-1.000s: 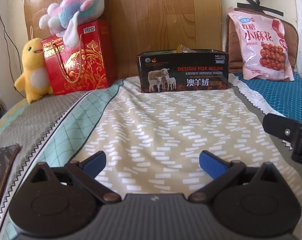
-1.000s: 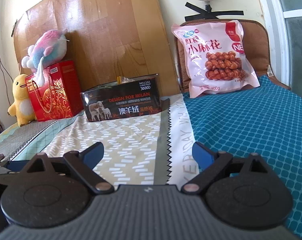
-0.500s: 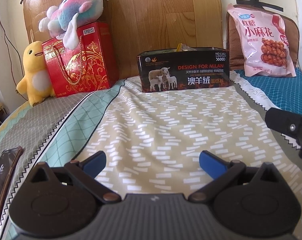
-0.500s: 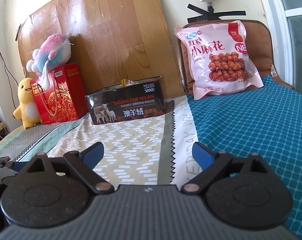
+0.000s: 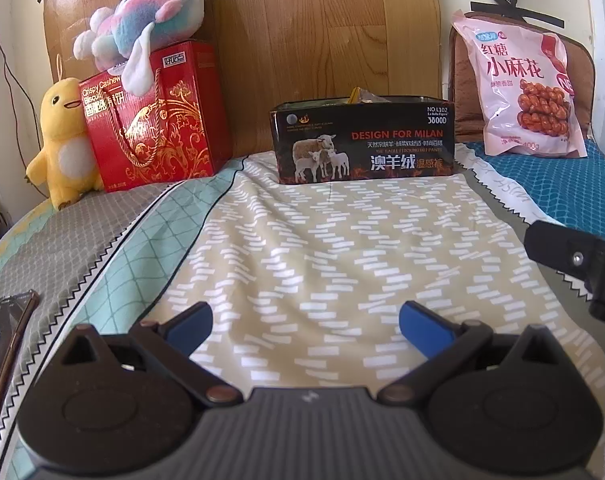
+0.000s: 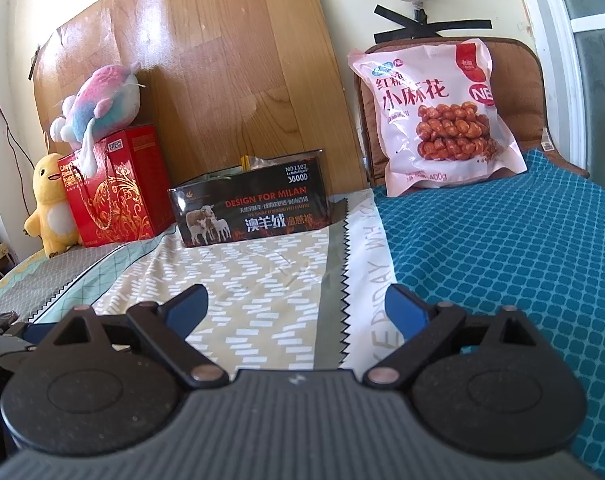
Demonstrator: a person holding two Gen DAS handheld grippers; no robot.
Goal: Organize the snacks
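A black open-top box with sheep on it (image 5: 364,142) (image 6: 252,208) stands at the head of the bed against the wooden headboard; a wrapper edge pokes out of its top. A pink snack bag (image 5: 522,88) (image 6: 438,116) leans upright on a brown cushion to its right. My left gripper (image 5: 306,330) is open and empty, low over the patterned sheet, well short of the box. My right gripper (image 6: 296,312) is open and empty, low over the sheet's seam, with the bag far ahead to the right. The right gripper's body shows in the left wrist view (image 5: 578,260).
A red gift box (image 5: 154,120) (image 6: 116,188) stands left of the black box with a pink-blue plush (image 5: 142,32) on top and a yellow duck plush (image 5: 62,140) beside it. A phone (image 5: 2,348) lies at the left edge. A blue checked cover (image 6: 502,260) lies on the right.
Both grippers have risen and tilted slightly, so the box and bag sit lower in view. Both stay open and empty.
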